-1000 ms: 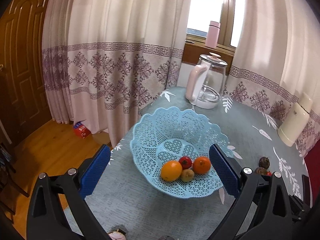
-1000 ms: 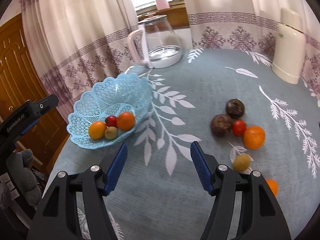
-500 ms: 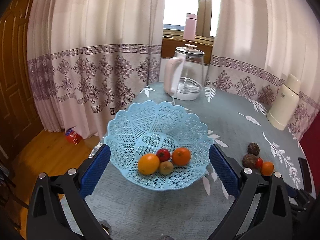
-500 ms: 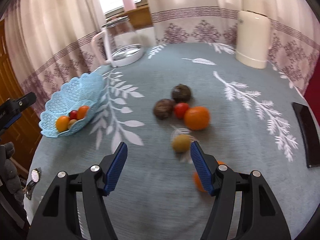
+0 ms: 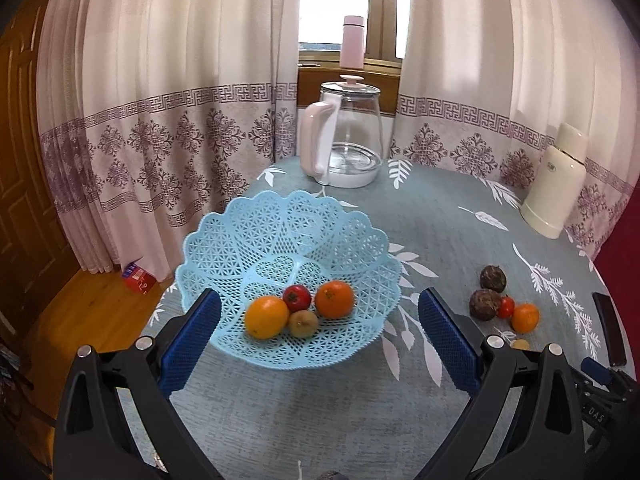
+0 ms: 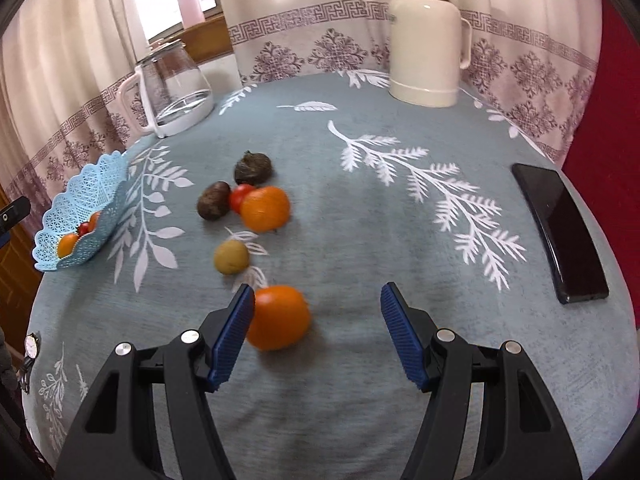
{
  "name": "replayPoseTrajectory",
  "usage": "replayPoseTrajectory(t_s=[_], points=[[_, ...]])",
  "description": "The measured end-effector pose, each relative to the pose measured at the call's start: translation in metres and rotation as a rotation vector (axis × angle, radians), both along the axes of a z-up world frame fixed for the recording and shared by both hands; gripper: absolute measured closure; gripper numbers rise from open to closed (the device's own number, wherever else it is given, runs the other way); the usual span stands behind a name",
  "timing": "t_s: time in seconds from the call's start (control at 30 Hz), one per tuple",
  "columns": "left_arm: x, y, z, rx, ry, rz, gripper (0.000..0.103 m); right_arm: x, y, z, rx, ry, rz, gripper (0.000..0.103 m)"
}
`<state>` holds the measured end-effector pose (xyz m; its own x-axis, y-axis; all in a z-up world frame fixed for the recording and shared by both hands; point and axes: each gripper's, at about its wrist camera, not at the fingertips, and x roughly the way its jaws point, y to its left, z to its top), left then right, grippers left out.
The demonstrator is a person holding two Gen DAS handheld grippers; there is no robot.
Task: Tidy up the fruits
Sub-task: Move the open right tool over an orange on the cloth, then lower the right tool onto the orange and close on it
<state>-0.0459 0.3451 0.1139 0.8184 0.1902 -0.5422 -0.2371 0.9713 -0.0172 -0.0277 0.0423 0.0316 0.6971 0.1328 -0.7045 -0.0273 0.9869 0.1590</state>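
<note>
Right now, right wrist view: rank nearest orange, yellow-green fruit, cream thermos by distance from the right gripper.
1. Nearest orange, against the inner side of the left finger of the right gripper.
2. Yellow-green fruit, farther out, left.
3. Cream thermos, far edge of the table.

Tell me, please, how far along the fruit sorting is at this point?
Done: four fruits lie in the blue basket. In hand: nothing yet; the right gripper is open near the nearest orange, and the left gripper is open before the basket. Left: six fruits on the table, including that orange and the yellow-green fruit.
</note>
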Motion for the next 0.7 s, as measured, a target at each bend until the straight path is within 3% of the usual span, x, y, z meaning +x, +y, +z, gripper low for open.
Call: replayPoseTrajectory(t_s=[0.5, 0.7], points=[[0.006, -0.031, -0.013, 0.044, 0.038, -0.064, 0.003, 0.003, 0.02, -0.011, -0.001, 0.043, 0.096, 0.04], [0.007, -0.037, -0.016, 0.052, 0.045, -0.08, 0.003, 0.01, 0.026, -0.018, -0.009, 0.089, 0.128, 0.056]])
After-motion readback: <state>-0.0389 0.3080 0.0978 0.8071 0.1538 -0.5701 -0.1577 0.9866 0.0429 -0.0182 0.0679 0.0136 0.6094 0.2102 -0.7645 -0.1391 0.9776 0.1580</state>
